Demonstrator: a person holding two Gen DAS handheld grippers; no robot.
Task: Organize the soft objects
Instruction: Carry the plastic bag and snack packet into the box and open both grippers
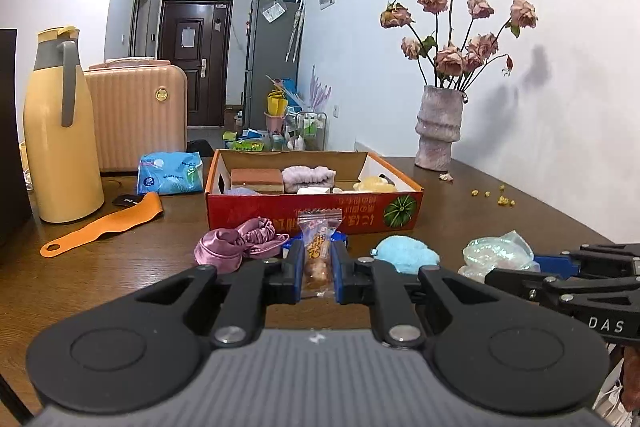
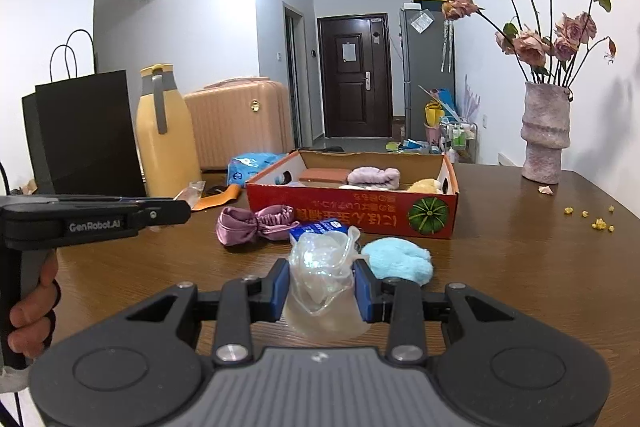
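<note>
My left gripper (image 1: 317,267) is shut on a clear snack packet (image 1: 318,247) held upright above the wooden table. My right gripper (image 2: 321,287) is shut on a crumpled clear plastic bag (image 2: 322,267), which also shows at the right in the left wrist view (image 1: 498,253). A red cardboard box (image 1: 316,213) stands ahead; it holds a brown block (image 1: 256,179), a lilac cloth (image 1: 308,177) and a yellow soft thing (image 1: 374,183). A pink satin scrunchie (image 1: 236,243) and a fluffy blue puff (image 1: 406,254) lie in front of the box.
A yellow thermos jug (image 1: 60,131), an orange strap (image 1: 104,223) and a blue tissue pack (image 1: 170,173) lie at the left. A vase of dried roses (image 1: 438,127) stands at the right by the wall. A black paper bag (image 2: 86,135) stands far left.
</note>
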